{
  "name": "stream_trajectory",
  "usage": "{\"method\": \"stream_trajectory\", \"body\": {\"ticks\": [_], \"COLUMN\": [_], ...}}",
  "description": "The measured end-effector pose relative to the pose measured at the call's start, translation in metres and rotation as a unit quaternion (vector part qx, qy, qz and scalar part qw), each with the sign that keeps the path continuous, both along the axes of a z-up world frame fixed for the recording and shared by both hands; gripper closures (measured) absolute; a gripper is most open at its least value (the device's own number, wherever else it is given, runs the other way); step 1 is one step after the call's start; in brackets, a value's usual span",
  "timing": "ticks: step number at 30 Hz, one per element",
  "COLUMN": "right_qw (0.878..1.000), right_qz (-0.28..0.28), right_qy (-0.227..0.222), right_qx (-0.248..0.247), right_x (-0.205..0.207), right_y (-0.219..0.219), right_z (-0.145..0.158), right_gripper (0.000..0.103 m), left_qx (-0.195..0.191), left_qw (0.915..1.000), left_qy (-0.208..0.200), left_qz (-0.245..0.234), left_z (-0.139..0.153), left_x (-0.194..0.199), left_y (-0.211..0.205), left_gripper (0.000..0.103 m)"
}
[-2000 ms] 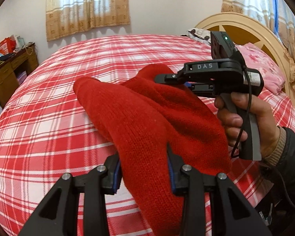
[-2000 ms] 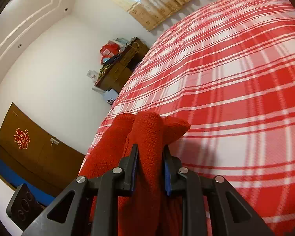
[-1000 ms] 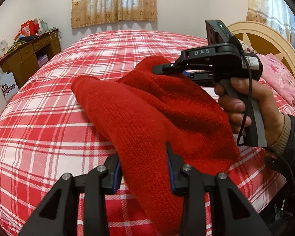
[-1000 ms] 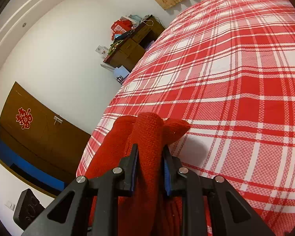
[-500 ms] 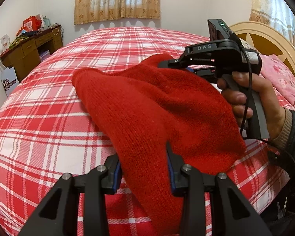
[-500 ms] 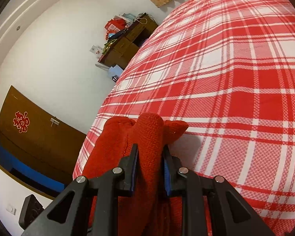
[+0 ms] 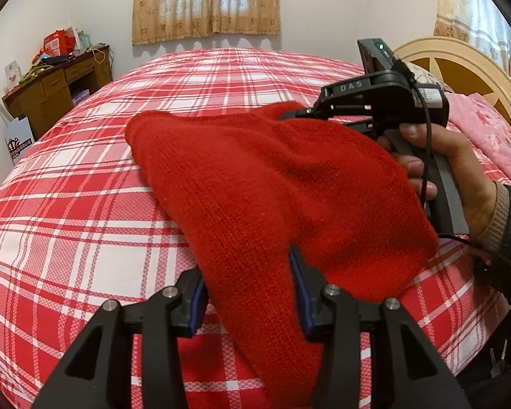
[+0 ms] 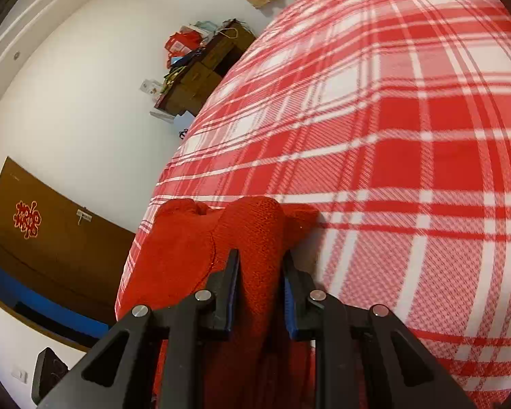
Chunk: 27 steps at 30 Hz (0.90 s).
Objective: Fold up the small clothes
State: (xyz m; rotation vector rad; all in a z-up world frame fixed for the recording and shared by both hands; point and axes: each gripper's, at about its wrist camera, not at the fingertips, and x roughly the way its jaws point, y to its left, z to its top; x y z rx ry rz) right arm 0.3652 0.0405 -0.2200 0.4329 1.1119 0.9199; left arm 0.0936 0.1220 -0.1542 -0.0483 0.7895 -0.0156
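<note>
Left wrist view: your left gripper (image 7: 248, 293) has just been widening its jaws; the red knit garment (image 7: 272, 184) lies between the pads, and contact cannot be confirmed. The garment spans from here to your right gripper (image 7: 289, 116), above the red plaid bedspread (image 7: 68, 204).

Right wrist view: your right gripper (image 8: 260, 272) is clamped on a bunched fold of the red knit garment (image 8: 252, 231) over the bedspread (image 8: 408, 170).
</note>
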Motion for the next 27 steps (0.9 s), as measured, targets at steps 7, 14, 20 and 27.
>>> {"method": "stream_trajectory", "body": {"ticks": [7, 14, 20, 27], "right_qw": [1.0, 0.998, 0.994, 0.994], "right_qz": [-0.001, -0.032, -0.009, 0.061], "right_qy": [-0.018, -0.052, -0.108, -0.081], "right_qx": [-0.017, -0.02, 0.031, -0.042], "right_x": [-0.007, -0.021, -0.072, -0.108], "right_y": [0.0, -0.021, -0.039, -0.007], "right_z": [0.011, 0.041, 0.083, 0.046], "right_gripper": [0.076, 0.064, 0.057, 0.057], "left_qx": [0.017, 0.038, 0.034, 0.036], "left_qw": [0.9997, 0.9989, 0.9944, 0.9924], "left_qy": [-0.002, -0.011, -0.064, -0.017], "left_qz": [0.017, 0.027, 0.078, 0.117], "left_z": [0.002, 0.021, 0.045, 0.007], "left_x": [-0.005, -0.014, -0.017, 0.005], "left_y": [0.001, 0.003, 0.027, 0.045], "left_gripper": [0.037, 0.03, 0.004, 0.002]}}
